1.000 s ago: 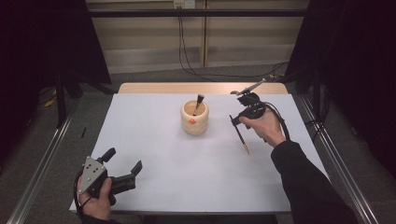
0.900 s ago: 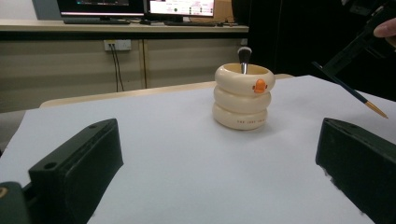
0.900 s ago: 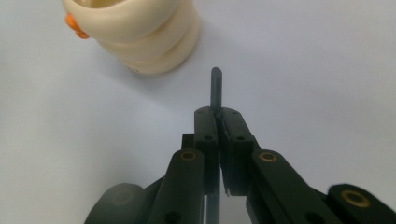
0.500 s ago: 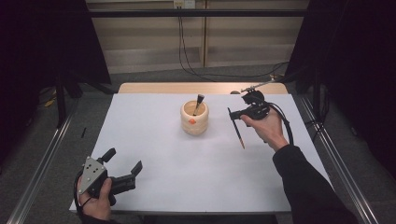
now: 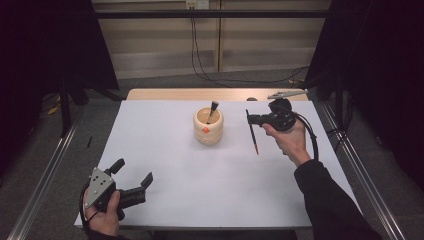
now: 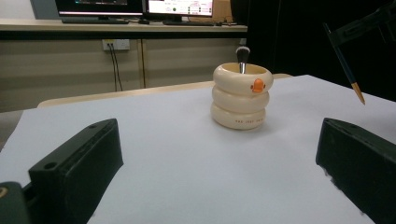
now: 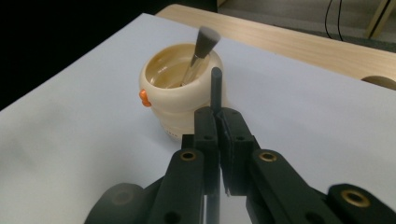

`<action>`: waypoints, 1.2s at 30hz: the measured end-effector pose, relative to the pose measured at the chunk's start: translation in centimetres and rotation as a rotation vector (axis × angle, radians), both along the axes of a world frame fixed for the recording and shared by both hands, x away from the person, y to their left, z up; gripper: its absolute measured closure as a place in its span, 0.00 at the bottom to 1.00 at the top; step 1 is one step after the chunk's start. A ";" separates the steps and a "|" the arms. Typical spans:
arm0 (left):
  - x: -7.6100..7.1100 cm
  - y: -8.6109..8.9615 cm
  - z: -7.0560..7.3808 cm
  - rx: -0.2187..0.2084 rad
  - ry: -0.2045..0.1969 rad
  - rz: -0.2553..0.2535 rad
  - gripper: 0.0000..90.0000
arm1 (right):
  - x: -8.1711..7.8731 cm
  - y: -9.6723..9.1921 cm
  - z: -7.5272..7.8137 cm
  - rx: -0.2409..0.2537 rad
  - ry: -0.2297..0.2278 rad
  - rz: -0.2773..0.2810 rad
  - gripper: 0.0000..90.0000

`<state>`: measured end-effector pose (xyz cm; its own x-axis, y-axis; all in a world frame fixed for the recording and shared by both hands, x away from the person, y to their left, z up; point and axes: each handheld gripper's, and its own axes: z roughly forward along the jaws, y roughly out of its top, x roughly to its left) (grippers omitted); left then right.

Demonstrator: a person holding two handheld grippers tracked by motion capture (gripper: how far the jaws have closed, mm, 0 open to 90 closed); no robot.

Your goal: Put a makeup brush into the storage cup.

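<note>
A cream ringed pot with an orange duck mark stands mid-table; a dark-tipped brush leans inside it. To its right my right gripper hangs above the table, shut on a dark pencil whose orange tip points down toward the table. In the right gripper view the closed jaws clamp the pencil with the pot just beyond. My left gripper rests at the near left corner, jaws wide apart and empty. The left gripper view shows the pot and the hanging pencil at upper right.
White paper covers the table, with a wooden strip at its far edge. Metal rails run along both sides. Cables hang down the back wall. A cable trails from the right gripper over the hand.
The right hand has carried the pencil left toward the pot and a little higher. The left gripper has stayed put.
</note>
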<state>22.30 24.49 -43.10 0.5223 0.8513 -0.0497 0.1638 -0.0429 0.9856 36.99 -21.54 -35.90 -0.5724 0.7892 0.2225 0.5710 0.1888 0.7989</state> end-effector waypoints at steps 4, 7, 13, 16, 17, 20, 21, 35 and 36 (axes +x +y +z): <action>0.0 -0.1 0.0 -0.003 0.000 0.009 0.01 | -0.3 -0.1 0.0 0.036 -0.036 0.006 0.96; 0.0 0.0 0.0 0.010 -0.001 -0.001 0.01 | -0.4 -0.1 0.1 0.067 -0.065 0.016 0.96; 0.0 -0.1 -0.1 0.018 0.017 -0.027 0.02 | -1.0 -0.3 0.5 0.157 -0.119 0.042 0.96; 0.0 -0.2 0.0 0.027 0.016 -0.028 0.02 | -1.2 -0.6 0.6 0.210 -0.146 0.055 0.96; 0.0 -0.3 -0.1 0.014 0.019 -0.031 0.02 | -1.3 -0.7 0.6 0.215 -0.159 0.051 0.96; 0.0 -0.5 0.0 0.014 0.020 -0.034 0.02 | -1.6 -1.0 0.7 0.241 -0.187 0.060 0.96; 0.0 -0.4 0.0 0.021 0.018 -0.031 0.02 | -1.7 -1.2 0.7 0.247 -0.195 0.054 0.96; 0.2 -1.6 0.3 0.040 0.004 -0.099 0.02 | -1.9 -2.0 0.6 0.271 -0.251 0.070 0.96; 0.2 -1.7 0.3 0.032 0.003 -0.111 0.02 | -1.9 -2.1 0.6 0.266 -0.259 0.067 0.96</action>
<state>22.48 22.76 -42.77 0.6130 0.7897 -0.0248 0.1588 -0.0924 0.9830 35.06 -23.61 -35.33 -0.6850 0.6820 0.2561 0.3371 -0.0150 0.9414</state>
